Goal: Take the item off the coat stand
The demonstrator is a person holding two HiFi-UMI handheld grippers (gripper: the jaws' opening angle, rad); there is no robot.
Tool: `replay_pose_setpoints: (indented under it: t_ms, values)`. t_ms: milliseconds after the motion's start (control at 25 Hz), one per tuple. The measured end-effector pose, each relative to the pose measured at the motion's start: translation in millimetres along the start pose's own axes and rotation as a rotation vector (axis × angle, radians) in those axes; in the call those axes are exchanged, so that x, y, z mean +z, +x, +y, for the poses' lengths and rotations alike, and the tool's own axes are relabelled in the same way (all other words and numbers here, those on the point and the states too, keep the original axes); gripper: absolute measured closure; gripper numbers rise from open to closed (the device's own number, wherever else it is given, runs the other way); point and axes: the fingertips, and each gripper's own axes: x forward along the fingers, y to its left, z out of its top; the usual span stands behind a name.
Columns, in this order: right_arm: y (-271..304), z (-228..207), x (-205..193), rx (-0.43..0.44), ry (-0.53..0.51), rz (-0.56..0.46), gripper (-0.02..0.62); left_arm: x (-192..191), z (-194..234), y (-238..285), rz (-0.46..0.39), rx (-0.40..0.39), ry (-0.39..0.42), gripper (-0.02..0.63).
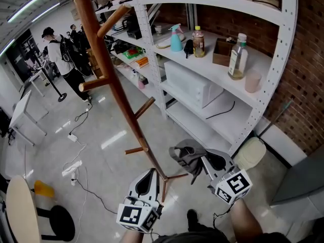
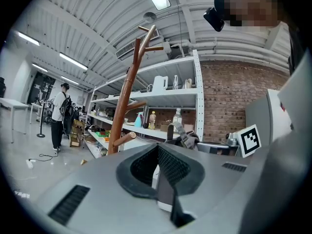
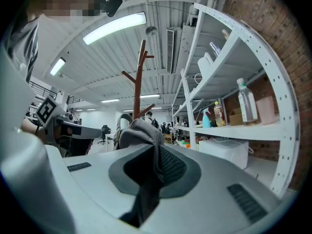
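The brown wooden coat stand rises from the floor in the head view, and the pegs in view are bare. A grey cloth item, cap-like with a strap, hangs free of the stand to the right of its base. My right gripper is shut on it. In the right gripper view the grey cloth is pinched between the jaws of the right gripper, with the stand beyond. My left gripper is close to the stand's foot, jaws together and empty. The left gripper faces the stand and the held item.
White metal shelving stands right of the stand, with a spray bottle, bottles and a white box. A brick wall is behind it. Cables lie on the floor at left. A person stands far left.
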Motion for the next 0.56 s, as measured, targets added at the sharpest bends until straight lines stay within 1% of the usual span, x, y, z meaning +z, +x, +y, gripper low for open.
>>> replay_pose_setpoints:
  t_ms: [160, 360, 560]
  values:
    - [-12, 9, -1, -0.02, 0.001, 0.0, 0.568, 0, -6, -12, -0.009, -0.02, -0.01, 0.6]
    - [-25, 18, -2, -0.047, 0.004, 0.001, 0.568, 1, -9, -28, -0.018, -0.026, -0.024, 0.6]
    - [-35, 30, -1, -0.053, 0.008, -0.003, 0.568, 1, -11, -45, -0.005, -0.028, -0.017, 0.6]
